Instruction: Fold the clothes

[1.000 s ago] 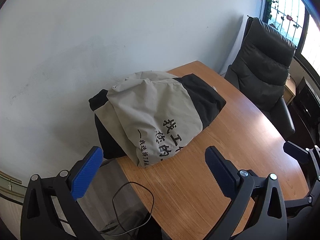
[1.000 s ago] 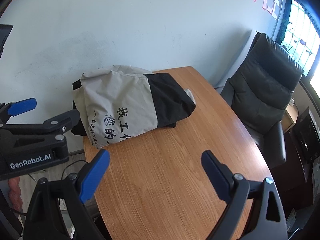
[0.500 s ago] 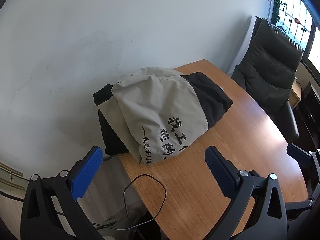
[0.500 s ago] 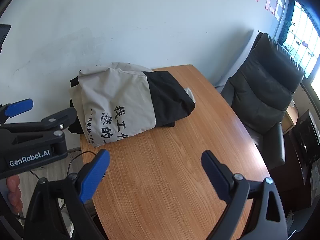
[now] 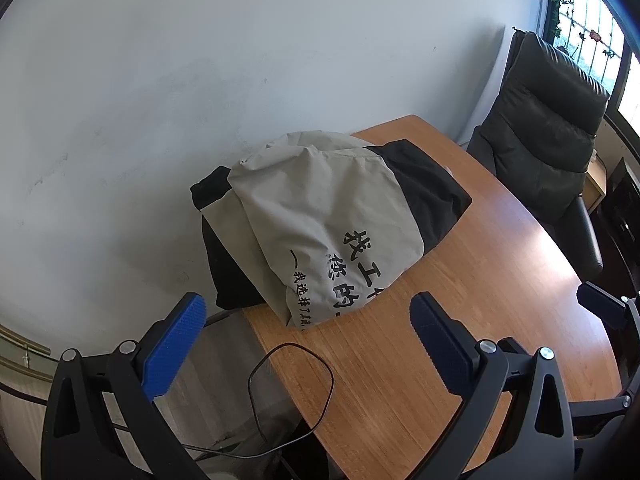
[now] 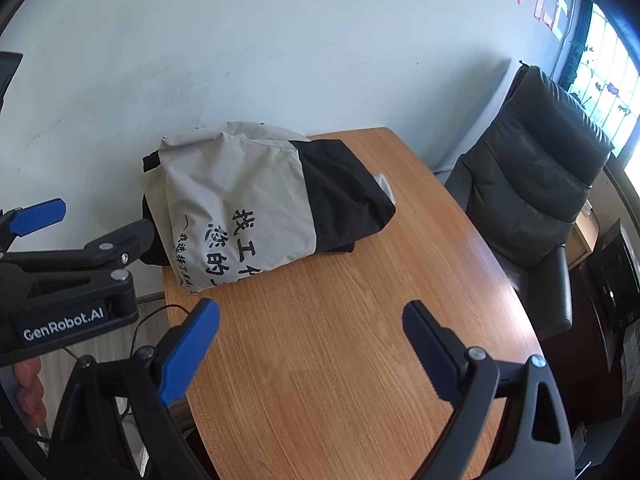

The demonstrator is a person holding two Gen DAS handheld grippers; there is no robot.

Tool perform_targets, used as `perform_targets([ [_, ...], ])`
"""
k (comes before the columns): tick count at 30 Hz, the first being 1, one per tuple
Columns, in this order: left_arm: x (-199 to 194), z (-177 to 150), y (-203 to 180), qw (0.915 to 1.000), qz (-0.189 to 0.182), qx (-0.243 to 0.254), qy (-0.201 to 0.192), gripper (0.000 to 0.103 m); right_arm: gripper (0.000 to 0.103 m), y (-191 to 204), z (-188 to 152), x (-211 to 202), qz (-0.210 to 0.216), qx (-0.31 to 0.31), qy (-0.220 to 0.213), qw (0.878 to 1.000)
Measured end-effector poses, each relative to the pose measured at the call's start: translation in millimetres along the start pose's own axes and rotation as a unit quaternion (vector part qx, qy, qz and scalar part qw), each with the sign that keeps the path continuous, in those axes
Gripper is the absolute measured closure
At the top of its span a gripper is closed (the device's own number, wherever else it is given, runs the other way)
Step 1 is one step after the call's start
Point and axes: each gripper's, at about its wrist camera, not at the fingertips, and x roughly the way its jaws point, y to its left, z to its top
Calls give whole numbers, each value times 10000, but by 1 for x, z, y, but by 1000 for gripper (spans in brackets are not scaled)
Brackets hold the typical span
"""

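Right wrist view: left hand-held gripper [image 6: 38, 216] labelled "GenRobot.AI", both spread wide, empty; jacket [image 6: 256, 204] bears Chinese print.

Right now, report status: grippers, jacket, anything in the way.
Left gripper open, empty. Right gripper open, empty, over bare table. Jacket bundled at the table's wall end, untouched. Nothing in the way; cable loops off the table edge.

Beige-and-black jacket [image 5: 320, 216] [image 6: 256, 200] lying bundled at wooden table's far corner by wall, beige panel with black printed characters facing up, black section lying toward chair side, one edge overhanging table edge
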Motion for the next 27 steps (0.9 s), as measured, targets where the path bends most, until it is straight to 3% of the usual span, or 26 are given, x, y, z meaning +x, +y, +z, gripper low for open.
perform_targets([
  [10, 20, -8, 18, 9997, -22, 232, -10, 0, 8, 8, -2, 20, 108, -1, 65, 9999],
  [15, 41, -17, 50, 9998, 25, 182, -78, 0, 8, -6, 5, 33, 334, 16, -238, 9992],
  [17, 53, -18, 60, 9996, -226, 147, -75, 0, 8, -14, 11, 35, 519, -20, -444, 9977],
  [21, 81, -9, 65, 9938, -1098, 38, -149, 0, 8, -22, 23, 28, 734, -399, -1013, 9913],
  [27, 144, 19, 11, 9839, -1677, 470, -392, 0, 8, -45, 27, 28, 788, -253, -1312, 9879],
])
